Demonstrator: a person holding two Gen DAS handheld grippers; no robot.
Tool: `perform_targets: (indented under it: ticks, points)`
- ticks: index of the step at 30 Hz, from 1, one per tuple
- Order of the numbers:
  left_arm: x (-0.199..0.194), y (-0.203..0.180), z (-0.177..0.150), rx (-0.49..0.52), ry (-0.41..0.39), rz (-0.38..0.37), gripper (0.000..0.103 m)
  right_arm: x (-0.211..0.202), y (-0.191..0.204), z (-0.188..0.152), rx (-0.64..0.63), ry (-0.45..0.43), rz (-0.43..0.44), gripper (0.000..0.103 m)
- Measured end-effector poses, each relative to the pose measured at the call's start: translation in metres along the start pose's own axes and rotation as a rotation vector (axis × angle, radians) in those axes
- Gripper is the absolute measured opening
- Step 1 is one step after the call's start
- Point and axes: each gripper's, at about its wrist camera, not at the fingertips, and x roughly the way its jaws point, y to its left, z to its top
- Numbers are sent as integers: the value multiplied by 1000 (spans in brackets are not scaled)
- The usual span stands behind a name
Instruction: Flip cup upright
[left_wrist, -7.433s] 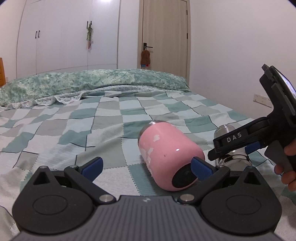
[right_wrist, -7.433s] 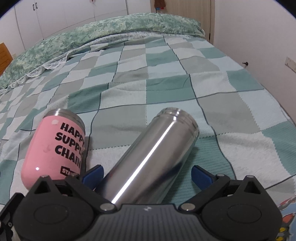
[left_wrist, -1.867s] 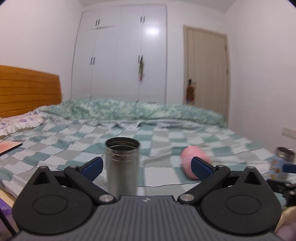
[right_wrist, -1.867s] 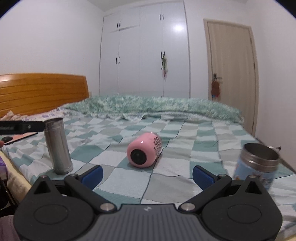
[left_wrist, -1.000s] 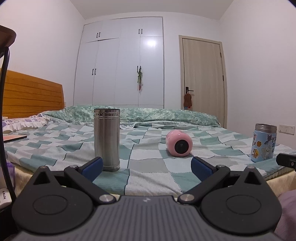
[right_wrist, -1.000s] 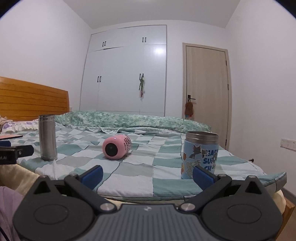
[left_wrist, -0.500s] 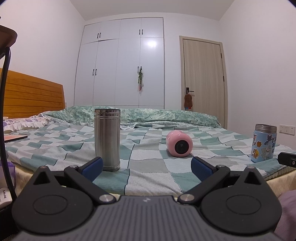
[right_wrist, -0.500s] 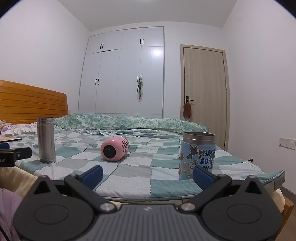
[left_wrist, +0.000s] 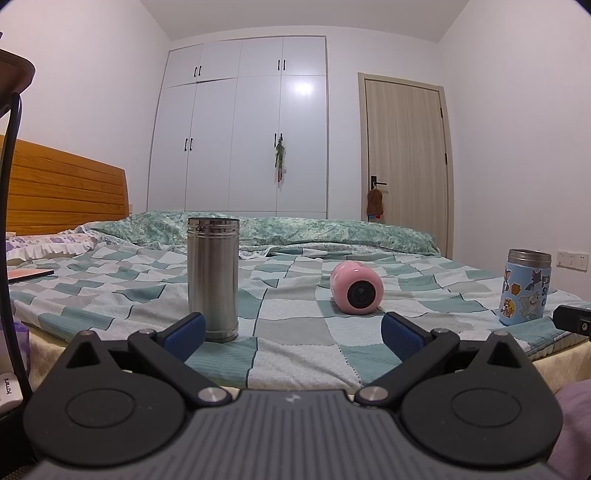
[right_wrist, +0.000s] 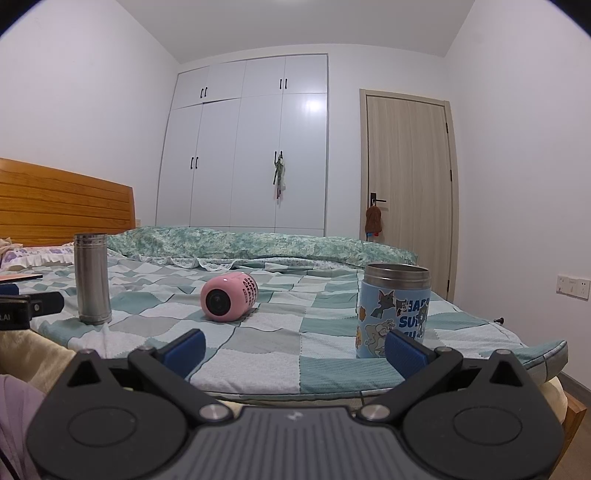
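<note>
A pink cup (left_wrist: 356, 288) lies on its side on the checked bed cover, base toward me; it also shows in the right wrist view (right_wrist: 229, 301). A tall steel cup (left_wrist: 213, 278) stands upright at the left, seen too in the right wrist view (right_wrist: 92, 278). A blue cartoon cup (right_wrist: 393, 314) stands upright at the right, also in the left wrist view (left_wrist: 525, 291). My left gripper (left_wrist: 291, 334) is open and empty, held back off the bed's near edge. My right gripper (right_wrist: 293, 349) is open and empty, also off the edge.
The bed (left_wrist: 295, 354) has a green and grey checked cover with a rolled duvet (left_wrist: 295, 229) at the far side. A wooden headboard (left_wrist: 62, 195) is at the left. White wardrobes and a door stand behind.
Over the longer span the steel and blue cups went from lying to standing and both grippers drew back off the bed. In the last half second almost nothing has moved.
</note>
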Motion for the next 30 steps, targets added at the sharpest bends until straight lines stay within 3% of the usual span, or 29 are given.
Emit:
perform_targets:
  ticks: [30]
  points:
    - [0, -1, 1, -6, -1, -9, 103, -1, 0, 0, -2, 0, 0, 103]
